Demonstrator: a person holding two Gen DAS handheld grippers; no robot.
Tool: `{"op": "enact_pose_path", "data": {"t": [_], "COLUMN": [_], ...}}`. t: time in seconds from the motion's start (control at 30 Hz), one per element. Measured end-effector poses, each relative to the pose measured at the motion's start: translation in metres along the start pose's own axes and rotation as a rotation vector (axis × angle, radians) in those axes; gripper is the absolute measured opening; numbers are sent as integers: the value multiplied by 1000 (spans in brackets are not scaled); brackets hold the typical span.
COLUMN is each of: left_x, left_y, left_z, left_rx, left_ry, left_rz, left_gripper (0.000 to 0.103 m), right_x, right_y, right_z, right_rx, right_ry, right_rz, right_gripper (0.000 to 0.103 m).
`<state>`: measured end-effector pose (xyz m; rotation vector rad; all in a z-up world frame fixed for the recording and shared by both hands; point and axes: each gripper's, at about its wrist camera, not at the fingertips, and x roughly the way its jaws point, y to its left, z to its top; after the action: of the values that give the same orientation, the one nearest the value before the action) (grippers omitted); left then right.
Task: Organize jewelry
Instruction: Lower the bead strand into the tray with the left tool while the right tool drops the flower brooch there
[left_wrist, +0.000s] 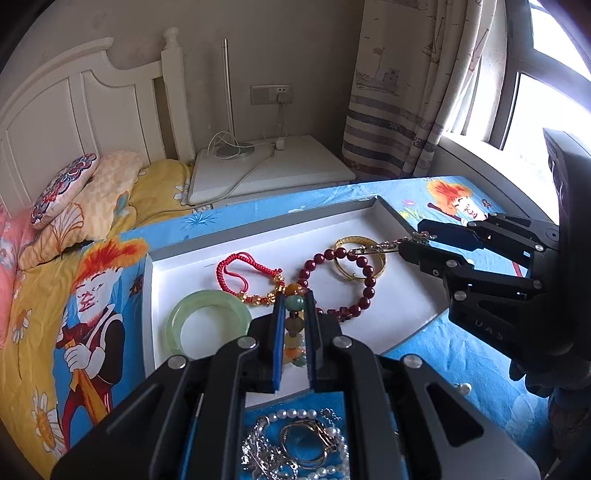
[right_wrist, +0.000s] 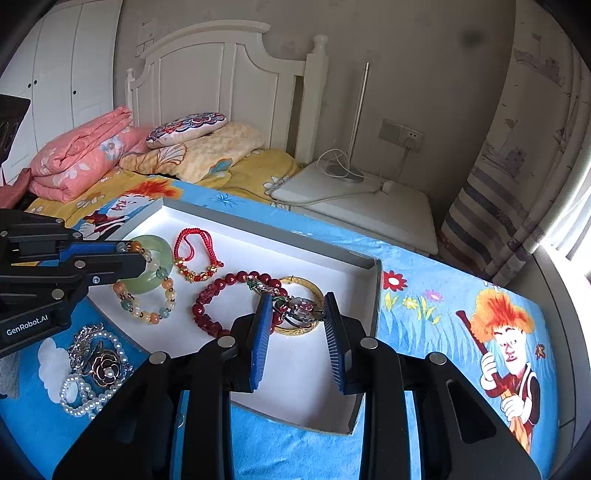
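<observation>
A white tray (left_wrist: 399, 295) lies on the blue cartoon cloth; it also shows in the right wrist view (right_wrist: 303, 254). In it lie a green jade bangle (left_wrist: 207, 321), a red cord bracelet (left_wrist: 251, 275), a dark red bead bracelet (left_wrist: 343, 280) and a gold bangle (left_wrist: 360, 258). My left gripper (left_wrist: 295, 314) is shut on a multicolour bead bracelet (right_wrist: 144, 291) that hangs over the jade bangle. My right gripper (right_wrist: 295, 306) has its jaws apart around a small charm bracelet (right_wrist: 295, 308) above the gold bangle (right_wrist: 299, 325); whether the pads touch it is unclear.
A pile of pearl and silver jewelry (left_wrist: 299, 443) with a black flower brooch (right_wrist: 107, 363) lies on the cloth in front of the tray. A white nightstand (left_wrist: 269, 166) with a lamp stands behind. Bedding lies at the left, a curtain and window at the right.
</observation>
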<state>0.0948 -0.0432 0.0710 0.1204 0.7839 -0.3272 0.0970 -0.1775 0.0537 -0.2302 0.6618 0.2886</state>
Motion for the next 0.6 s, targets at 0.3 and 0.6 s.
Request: {"op": "enact_pose_path", "data": {"t": [0.3,0.6], "left_x": [22,8], "left_y": [17,20], "left_z": [-2,-10], "left_rx": [-30,-42], "left_ry": [21,-10], "left_rz": [34,79], "left_gripper": [30,65], "right_x": [33,20], "right_y": [-10,-12], "right_z": [-2,-7], "right_rx": [85,101], "right_ry": [50,39], "right_rz": [19,15], "right_gripper": [54,57]}}
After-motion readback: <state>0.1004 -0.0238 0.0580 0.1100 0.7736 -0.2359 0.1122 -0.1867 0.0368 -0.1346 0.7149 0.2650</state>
